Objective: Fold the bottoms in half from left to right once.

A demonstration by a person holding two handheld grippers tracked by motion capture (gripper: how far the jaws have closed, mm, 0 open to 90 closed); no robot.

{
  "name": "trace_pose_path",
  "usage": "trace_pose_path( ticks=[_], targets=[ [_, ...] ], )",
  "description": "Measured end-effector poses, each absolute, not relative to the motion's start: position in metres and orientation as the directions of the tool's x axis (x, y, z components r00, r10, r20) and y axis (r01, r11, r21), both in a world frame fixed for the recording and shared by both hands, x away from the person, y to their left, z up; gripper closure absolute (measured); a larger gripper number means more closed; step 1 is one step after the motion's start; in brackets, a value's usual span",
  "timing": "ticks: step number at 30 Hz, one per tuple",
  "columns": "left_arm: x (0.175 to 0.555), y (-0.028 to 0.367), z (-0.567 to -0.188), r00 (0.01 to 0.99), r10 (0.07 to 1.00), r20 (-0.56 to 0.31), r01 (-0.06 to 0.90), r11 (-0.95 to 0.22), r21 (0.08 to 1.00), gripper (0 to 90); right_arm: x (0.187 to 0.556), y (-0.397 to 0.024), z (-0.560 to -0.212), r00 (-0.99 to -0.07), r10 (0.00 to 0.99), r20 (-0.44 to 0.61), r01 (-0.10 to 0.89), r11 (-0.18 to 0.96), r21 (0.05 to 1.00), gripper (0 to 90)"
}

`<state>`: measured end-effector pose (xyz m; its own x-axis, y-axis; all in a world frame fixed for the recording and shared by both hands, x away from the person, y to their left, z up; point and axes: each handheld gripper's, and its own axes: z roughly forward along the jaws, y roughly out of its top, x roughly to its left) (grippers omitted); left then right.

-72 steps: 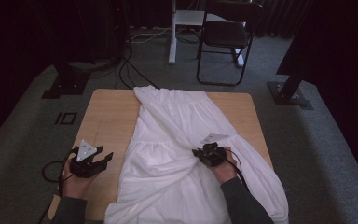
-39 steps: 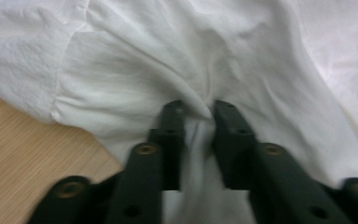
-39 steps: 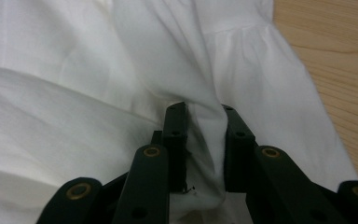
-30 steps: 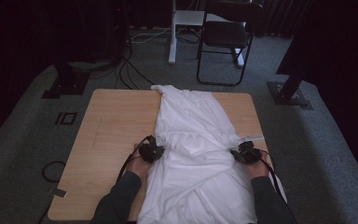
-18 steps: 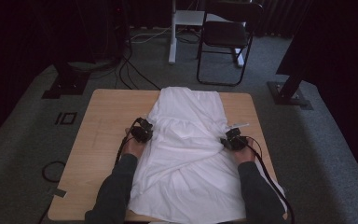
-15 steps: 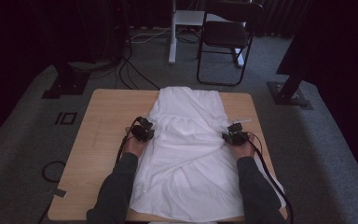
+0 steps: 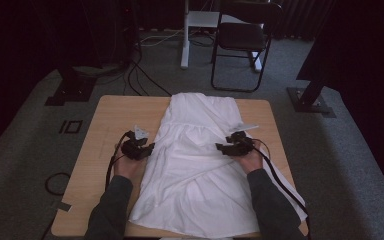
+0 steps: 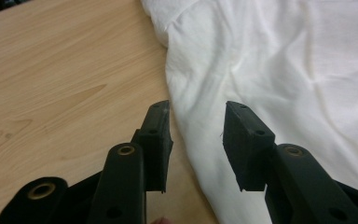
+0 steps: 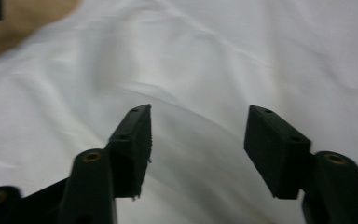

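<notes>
Scene: a person at a light wooden table (image 7: 105, 120) works a white garment (image 7: 200, 165) with a two-jaw gripper in each hand, seen from above in a dim room
Garment: spread flat down the middle of the table, narrow end at the far edge, wide hem over the near edge; creases run across its near half
Left gripper (image 7: 147, 149): at the garment's left edge, about halfway down the table, its tip pointing right toward the cloth
Left jaws: parted, having just been opening; in the left gripper view (image 8: 196, 140) the cloth's folded edge lies under the gap, one jaw over bare wood, the other over white fabric, neither pad pressing on it
Left hand (image 7: 127, 165): wrapped round the gripper body from the near side, forearm in a dark sleeve (image 7: 111, 207) coming up from the near edge, slightly angled inward
Right gripper (image 7: 222, 147): over the garment's right part, level with the left one, tip pointing left across the cloth
Right jaws: released and standing wide, having just been opening; in the right gripper view (image 9: 198, 140) white fabric lies below the gap, nothing pinched between the pads
Right hand (image 7: 252, 160): behind the gripper at the cloth's right edge, forearm reaching in from the near right corner, a black cable (image 7: 280, 180) trailing back along it
Background: a black folding chair (image 7: 242, 40) stands on grey carpet beyond the far edge, well apart from the table
</notes>
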<state>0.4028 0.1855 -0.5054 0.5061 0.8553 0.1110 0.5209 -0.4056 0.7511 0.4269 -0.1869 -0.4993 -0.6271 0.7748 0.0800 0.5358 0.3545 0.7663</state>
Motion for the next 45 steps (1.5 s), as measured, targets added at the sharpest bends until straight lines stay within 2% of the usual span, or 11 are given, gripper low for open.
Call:
trace_pose_path(
  ticks=[6, 7, 8, 9, 11, 23, 29, 32, 35, 38, 45],
  targets=[
    [0.389, 0.182, -0.505, 0.544, 0.829, 0.13, 0.501, -0.445, 0.743, 60.5, 0.427, -0.138, -0.508, -0.725, 0.685, 0.065, 0.481, 0.437, 0.76, 42.0],
    [0.387, 0.18, -0.506, 0.551, 0.825, 0.125, 0.499, -0.445, 0.743, 60.1, 0.429, -0.131, -0.514, -0.729, 0.684, 0.018, 0.476, 0.488, 0.732, 63.4],
    [0.385, 0.179, -0.507, 0.561, 0.819, 0.121, 0.499, -0.452, 0.739, 60.1, 0.429, -0.131, -0.514, -0.729, 0.684, 0.018, 0.476, 0.488, 0.732, 63.4],
    [0.38, 0.175, -0.51, 0.586, 0.801, 0.122, 0.492, -0.471, 0.732, 59.9, 0.428, -0.135, -0.517, -0.745, 0.667, 0.032, 0.471, 0.491, 0.733, 88.5],
    [0.377, 0.174, -0.51, 0.6, 0.791, 0.12, 0.484, -0.478, 0.733, 59.8, 0.42, -0.146, -0.511, -0.758, 0.651, 0.044, 0.455, 0.479, 0.751, 89.3],
    [0.351, 0.165, -0.504, 0.665, 0.74, 0.096, 0.437, -0.49, 0.754, 58.3, 0.319, -0.277, -0.457, -0.69, 0.724, 0.02, 0.358, 0.317, 0.879, 89.0],
    [0.339, 0.162, -0.506, 0.681, 0.722, 0.127, 0.425, -0.529, 0.735, 57.0, 0.267, -0.335, -0.482, -0.606, 0.794, 0.053, 0.398, 0.245, 0.884, 88.5],
    [0.335, 0.163, -0.509, 0.682, 0.722, 0.12, 0.436, -0.532, 0.726, 56.1, 0.259, -0.353, -0.519, -0.538, 0.838, 0.09, 0.506, 0.236, 0.83, 87.2],
    [0.33, 0.162, -0.51, 0.691, 0.711, 0.13, 0.429, -0.548, 0.718, 54.8, 0.262, -0.357, -0.55, -0.478, 0.874, 0.088, 0.613, 0.26, 0.746, 66.8],
    [0.325, 0.161, -0.51, 0.69, 0.71, 0.138, 0.423, -0.551, 0.719, 54.2, 0.262, -0.357, -0.545, -0.46, 0.881, 0.107, 0.591, 0.214, 0.778, 55.5],
    [0.318, 0.159, -0.519, 0.691, 0.715, 0.104, 0.438, -0.529, 0.727, 53.8, 0.294, -0.323, -0.521, -0.514, 0.85, 0.112, 0.537, 0.217, 0.815, 51.0]
  ],
)
